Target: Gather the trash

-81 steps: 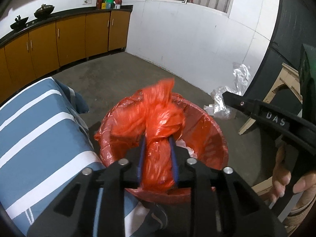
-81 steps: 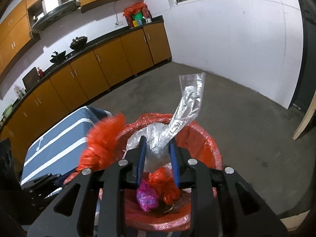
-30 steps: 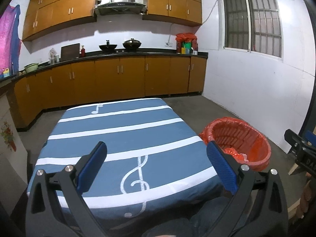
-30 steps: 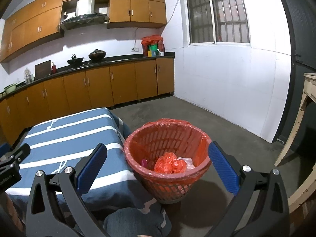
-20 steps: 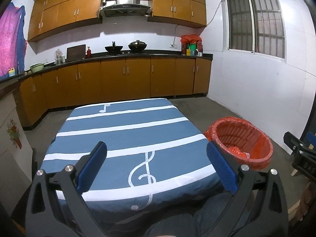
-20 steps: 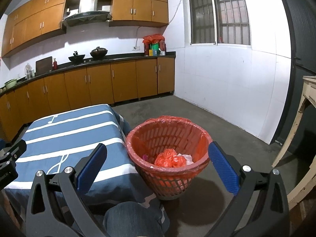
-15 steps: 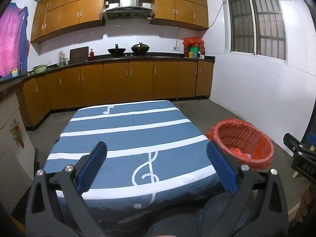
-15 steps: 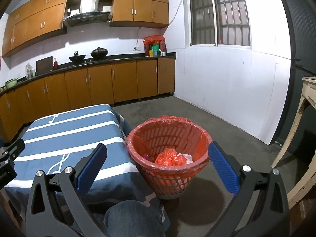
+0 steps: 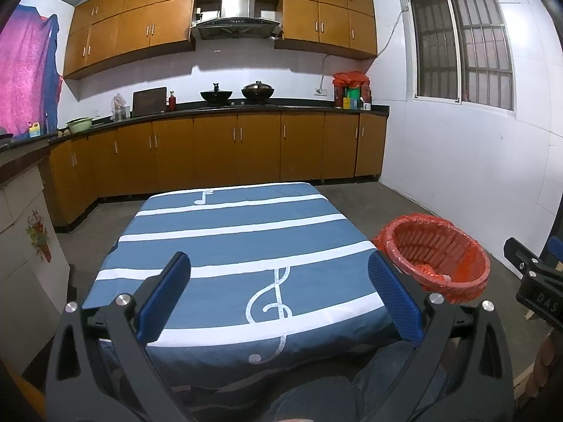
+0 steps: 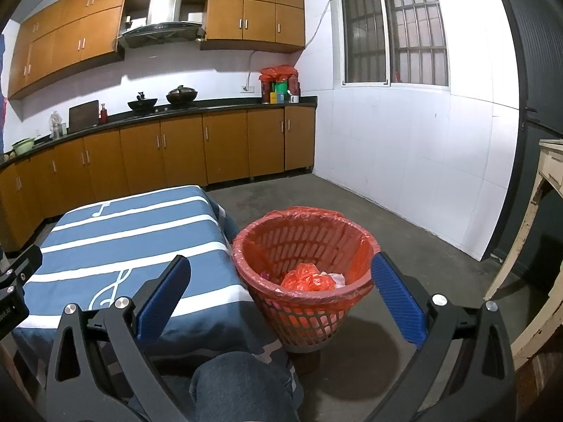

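Note:
A red basket (image 10: 306, 246) lined with a red bag stands on the floor right of the table; it also shows in the left wrist view (image 9: 436, 256). Inside lie a crumpled red bag (image 10: 308, 281), white scraps and a small purple piece. My left gripper (image 9: 279, 288) is open and empty, held above the near end of the blue striped tablecloth (image 9: 232, 239). My right gripper (image 10: 281, 288) is open and empty, held back from the basket, which sits between its fingers in view.
Brown kitchen cabinets (image 9: 218, 151) run along the far wall, with pots on the counter. A white wall and barred window (image 10: 394, 35) are to the right. A pale wooden table leg (image 10: 524, 232) stands at far right. My knee (image 10: 239, 387) is below.
Both grippers let go of their trash into the basket, opened wide and drew back from it. Since half a second ago the views have barely shifted.

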`<state>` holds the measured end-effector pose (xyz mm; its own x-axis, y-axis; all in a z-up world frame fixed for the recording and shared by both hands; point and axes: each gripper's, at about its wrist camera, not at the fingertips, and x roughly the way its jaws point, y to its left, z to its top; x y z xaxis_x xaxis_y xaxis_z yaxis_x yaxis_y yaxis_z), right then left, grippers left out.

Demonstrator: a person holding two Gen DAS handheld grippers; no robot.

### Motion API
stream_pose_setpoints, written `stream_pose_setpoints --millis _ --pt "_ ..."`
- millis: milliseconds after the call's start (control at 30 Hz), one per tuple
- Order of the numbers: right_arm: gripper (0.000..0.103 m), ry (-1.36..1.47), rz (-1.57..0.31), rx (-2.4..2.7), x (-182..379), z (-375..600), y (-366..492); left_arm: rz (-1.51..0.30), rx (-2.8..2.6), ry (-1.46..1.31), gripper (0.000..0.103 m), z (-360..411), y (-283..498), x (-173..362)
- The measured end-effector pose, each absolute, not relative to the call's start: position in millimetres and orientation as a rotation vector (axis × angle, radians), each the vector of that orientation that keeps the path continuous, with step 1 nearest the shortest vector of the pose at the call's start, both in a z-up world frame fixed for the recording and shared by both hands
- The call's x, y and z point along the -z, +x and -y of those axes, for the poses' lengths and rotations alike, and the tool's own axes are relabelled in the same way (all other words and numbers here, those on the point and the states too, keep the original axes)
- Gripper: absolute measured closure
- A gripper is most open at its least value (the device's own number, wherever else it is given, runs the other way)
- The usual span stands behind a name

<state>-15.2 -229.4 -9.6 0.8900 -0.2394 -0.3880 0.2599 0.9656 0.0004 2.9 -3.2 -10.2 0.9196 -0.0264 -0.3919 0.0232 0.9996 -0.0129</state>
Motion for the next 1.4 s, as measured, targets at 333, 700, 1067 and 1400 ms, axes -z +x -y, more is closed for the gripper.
stream_pose_setpoints --millis 333,700,1067,1400 --pt "0.002 0.053 -0.399 0.262 10.4 228.5 -16.5 -0.408 0.021 -0.012 0.004 2.3 -0.3 10.9" --pt "0.002 0.057 -0.397 0.263 9.7 227.0 -20.3 -0.405 0.019 -0.012 0.004 2.9 -2.8 10.2" --pt "0.002 0.059 -0.401 0.268 10.6 230.2 -20.3 -0.414 0.021 -0.013 0.004 5.0 -2.3 7.5" --pt "0.002 0.061 -0.410 0.274 9.2 230.5 -19.7 -0.426 0.018 -0.016 0.004 5.3 1.3 8.3"
